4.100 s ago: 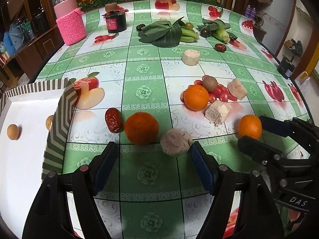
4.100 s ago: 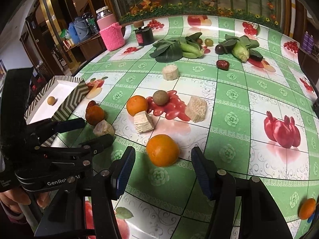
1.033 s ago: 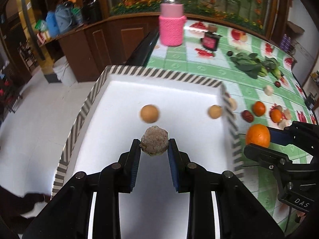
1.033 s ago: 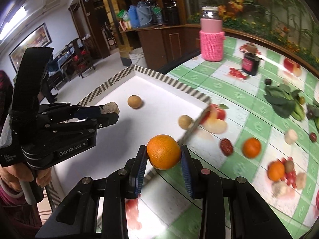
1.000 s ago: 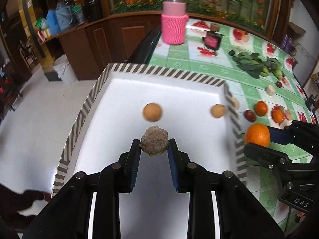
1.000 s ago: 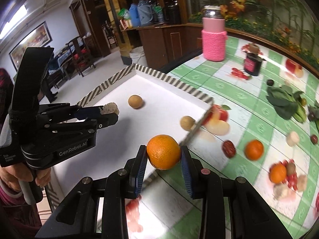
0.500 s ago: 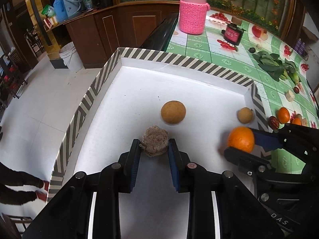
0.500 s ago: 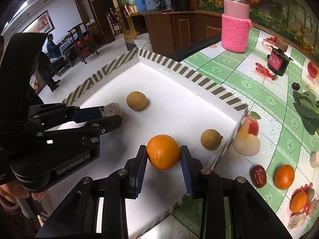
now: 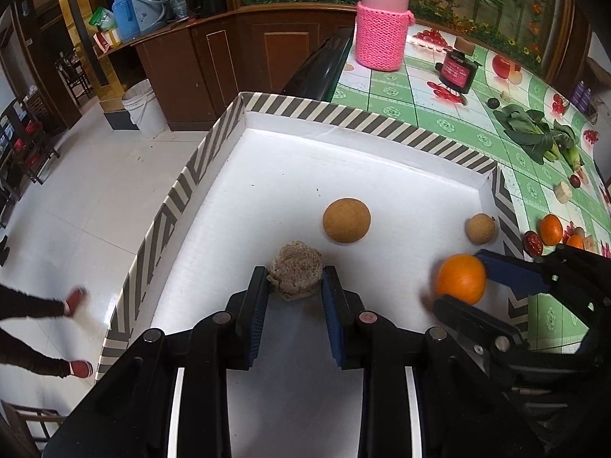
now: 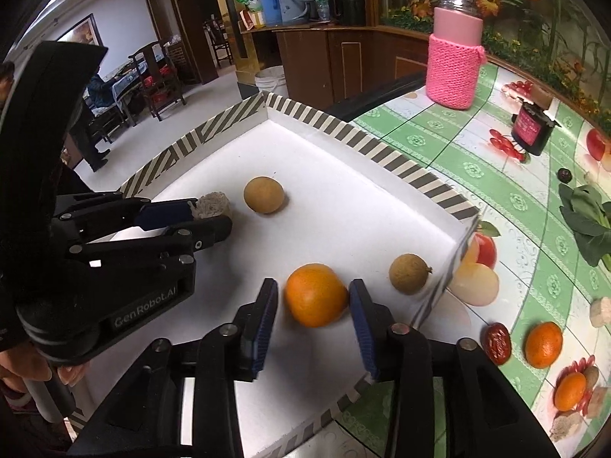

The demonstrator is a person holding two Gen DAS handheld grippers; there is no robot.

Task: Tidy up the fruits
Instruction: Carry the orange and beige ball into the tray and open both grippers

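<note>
The white box with a striped rim point(image 9: 343, 112) point(image 10: 382, 152) lies below both grippers. My left gripper point(image 9: 294, 286) point(image 10: 206, 215) is shut on a rough brown round chunk point(image 9: 296, 274) point(image 10: 212, 204), low over the box floor. The jaws of my right gripper point(image 10: 311, 305) point(image 9: 462, 278) are opening. An orange point(image 10: 315, 294) point(image 9: 461, 278) sits between them on the box floor, with a gap at each pad. Two tan round fruits, one large point(image 9: 346, 220) point(image 10: 263, 194) and one small point(image 9: 480, 228) point(image 10: 408, 273), lie inside the box.
On the green patterned table right of the box lie a red date point(image 10: 496, 342), two oranges point(image 10: 543, 344) point(image 10: 569, 391), leafy greens point(image 10: 588, 221), a dark jar point(image 10: 532, 128) and a pink knitted jar point(image 10: 454, 72). A person's legs point(image 9: 38, 305) cross the floor at left.
The right jaws have parted from the orange, which now rests on the box floor. Over the last second both grippers came further over the box and lower. The left still holds its chunk.
</note>
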